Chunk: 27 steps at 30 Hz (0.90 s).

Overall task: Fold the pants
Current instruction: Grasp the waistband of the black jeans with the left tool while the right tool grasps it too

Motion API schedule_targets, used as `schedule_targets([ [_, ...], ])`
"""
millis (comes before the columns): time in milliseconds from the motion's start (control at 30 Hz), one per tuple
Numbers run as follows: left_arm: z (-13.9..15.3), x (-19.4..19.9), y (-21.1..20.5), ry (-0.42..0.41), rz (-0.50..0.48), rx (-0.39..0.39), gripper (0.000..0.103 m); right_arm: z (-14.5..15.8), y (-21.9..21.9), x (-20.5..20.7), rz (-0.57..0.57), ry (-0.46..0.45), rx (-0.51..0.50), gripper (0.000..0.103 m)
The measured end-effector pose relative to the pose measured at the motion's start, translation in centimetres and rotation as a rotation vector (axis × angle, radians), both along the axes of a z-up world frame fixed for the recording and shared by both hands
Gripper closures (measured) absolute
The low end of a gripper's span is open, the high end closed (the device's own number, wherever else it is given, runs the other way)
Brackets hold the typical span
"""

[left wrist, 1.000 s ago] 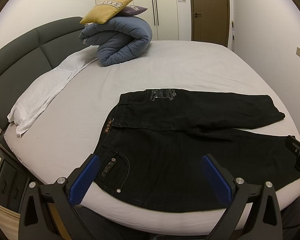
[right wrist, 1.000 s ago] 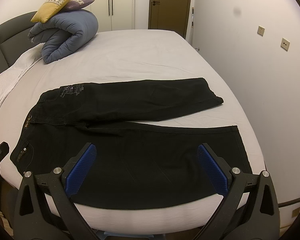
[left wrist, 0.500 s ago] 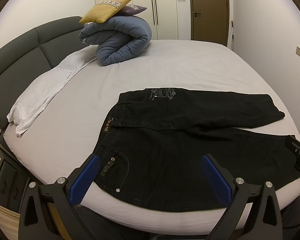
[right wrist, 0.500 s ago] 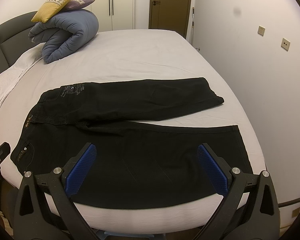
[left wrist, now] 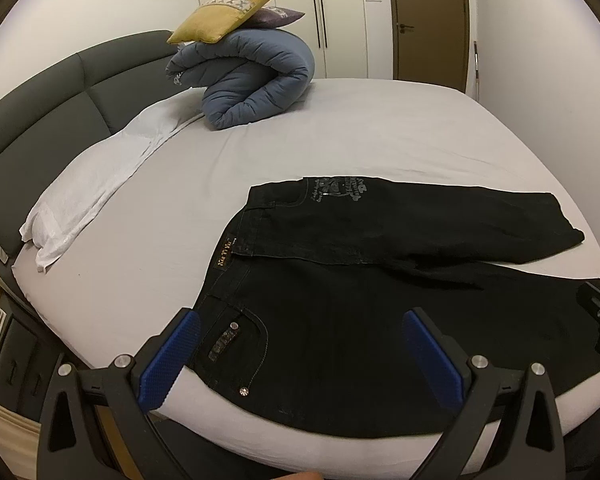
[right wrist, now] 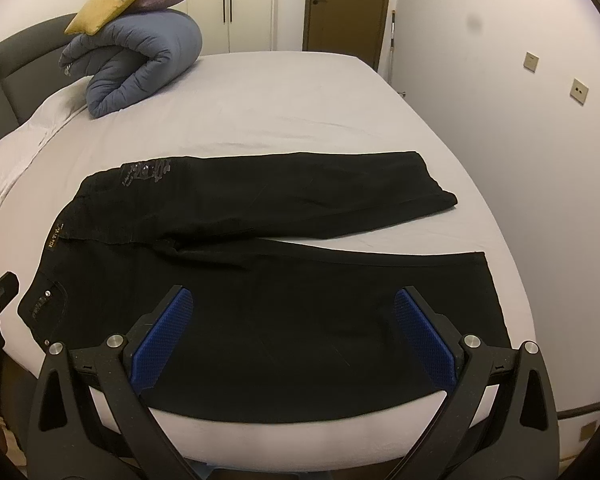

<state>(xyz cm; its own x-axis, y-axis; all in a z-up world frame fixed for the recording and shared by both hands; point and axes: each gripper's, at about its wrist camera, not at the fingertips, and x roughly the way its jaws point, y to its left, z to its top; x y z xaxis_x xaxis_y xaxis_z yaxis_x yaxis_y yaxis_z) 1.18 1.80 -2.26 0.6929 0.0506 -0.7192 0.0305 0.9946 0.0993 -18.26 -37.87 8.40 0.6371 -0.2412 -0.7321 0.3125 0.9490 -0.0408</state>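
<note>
Black jeans [left wrist: 372, 304] lie flat on the bed near its front edge, waistband to the left, both legs spread to the right. They also show in the right wrist view [right wrist: 268, 280]. My left gripper [left wrist: 298, 354] is open and empty, above the waist and pocket end. My right gripper [right wrist: 294, 334] is open and empty, above the near leg. The far leg [right wrist: 320, 200] angles away from the near one, with its hem at the right.
The bed [left wrist: 340, 132] has a grey sheet. A rolled blue duvet [left wrist: 252, 80] with a yellow cushion [left wrist: 224, 12] on it sits at the far left. A white cloth [left wrist: 100, 184] lies by the dark headboard [left wrist: 40, 108]. A wall [right wrist: 520, 120] runs close along the right.
Both grippers have shifted very slightly; the pants sit a touch lower in the left view. Nothing was taken hold of.
</note>
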Motion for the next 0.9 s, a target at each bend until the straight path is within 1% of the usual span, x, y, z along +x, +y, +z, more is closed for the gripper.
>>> schedule_targets([
  [167, -0.5, 1.9, 0.5, 0.015, 0.000, -0.014, 0.000, -0.8, 0.1, 1.9, 0.018, 0.027, -0.004, 0.000],
  [300, -1.3, 5.0, 1.2, 0.037, -0.026, -0.042, 0.000, -1.6, -0.1, 4.5, 0.045, 0.050, -0.006, 0.000],
  [367, -1.6, 7.0, 1.8, 0.046, -0.043, -0.068, 0.000, -2.1, -0.3, 6.5, 0.087, 0.056, 0.001, 0.000],
  [433, -1.8, 10.0, 2.5, 0.060, -0.076, -0.088, 0.000, -2.3, -0.7, 8.5, 0.136, 0.058, 0.012, 0.000],
  [500, -1.8, 12.9, 3.0, 0.054, -0.110, -0.104, 0.000, -2.4, -1.2, 11.1, 0.212, 0.053, 0.030, 0.000],
  [567, -1.8, 16.2, 3.7, 0.029, -0.148, -0.145, 0.000, -2.4, -2.1, 14.3, 0.294, 0.049, 0.062, 0.000],
  [600, -1.9, 17.8, 3.7, 0.038, -0.158, -0.141, 0.000, -2.3, -2.5, 15.6, 0.328, 0.045, 0.075, 0.000],
  [633, -2.2, 19.5, 3.6, 0.063, -0.173, -0.116, 0.000, -2.1, -3.2, 17.7, 0.379, 0.035, 0.090, 0.000],
  [667, -2.8, 22.0, 3.4, 0.111, -0.202, -0.062, 0.000, -2.0, -3.5, 19.1, 0.409, 0.027, 0.093, 0.000],
  [700, -3.3, 23.8, 3.2, 0.138, -0.225, -0.024, 0.000, -1.8, -3.9, 20.8, 0.442, 0.018, 0.087, 0.000],
  [767, -4.2, 27.3, 3.0, 0.158, -0.261, 0.043, 0.000, -1.6, -4.3, 23.7, 0.503, 0.008, 0.060, 0.000],
  [800, -4.9, 29.4, 2.6, 0.164, -0.298, 0.082, 0.000, -1.7, -4.5, 24.9, 0.533, 0.005, 0.051, 0.001],
  [833, -5.5, 30.9, 2.3, 0.170, -0.332, 0.117, 0.000, -1.7, -4.7, 26.5, 0.585, 0.002, 0.053, 0.004],
  [900, -7.0, 33.9, 1.8, 0.203, -0.394, 0.162, 0.001, -2.1, -4.9, 28.6, 0.669, 0.011, 0.074, 0.011],
])
